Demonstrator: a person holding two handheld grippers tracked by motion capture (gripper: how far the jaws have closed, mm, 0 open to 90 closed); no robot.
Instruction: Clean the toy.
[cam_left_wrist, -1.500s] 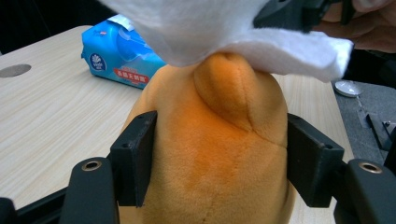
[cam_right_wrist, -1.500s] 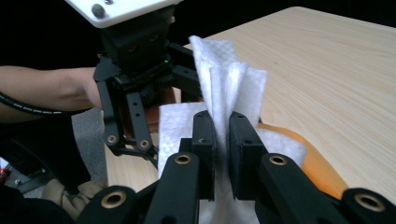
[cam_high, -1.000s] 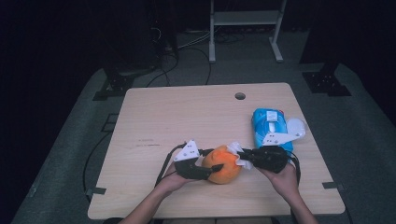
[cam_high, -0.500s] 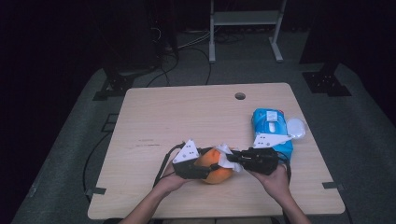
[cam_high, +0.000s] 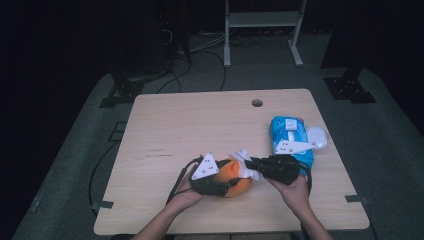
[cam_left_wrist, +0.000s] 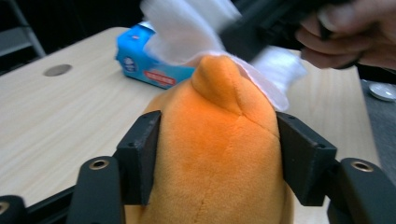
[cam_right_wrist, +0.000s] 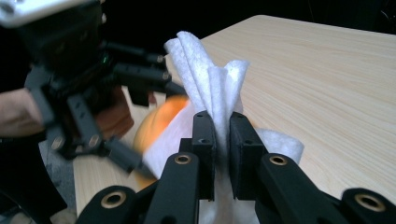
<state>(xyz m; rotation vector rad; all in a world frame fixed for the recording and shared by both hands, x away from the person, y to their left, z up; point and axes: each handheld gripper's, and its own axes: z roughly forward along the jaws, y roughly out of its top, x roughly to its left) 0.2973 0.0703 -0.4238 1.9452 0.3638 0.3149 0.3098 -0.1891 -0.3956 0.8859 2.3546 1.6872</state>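
We are wiping the orange plush (cam_left_wrist: 219, 154) near the table's (cam_high: 165, 125) front edge. The left gripper (cam_high: 212, 181), its jaws just loosened, hugs the plush; the right gripper (cam_right_wrist: 220, 135) pinches a white wipe (cam_right_wrist: 210, 79). Next, probably drag the wipe across its top.

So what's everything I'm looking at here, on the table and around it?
Plush toy: one, orange, near front edge of table, between the left claw's jaws.
Wipe: one, white, pinched in the right claw, lying against the toy's top.
Wipes pack: one, blue, right side of table.
Small round object: one, white, beside the pack; too small to identify.
Table: one, light wood, with a round hole near the far edge.
Metal stand: one, grey, on floor behind table.
Cables: several, black, on floor behind table.
Left claw: one, black, jaws against toy's sides.
Right claw: one, black, shut on wipe.
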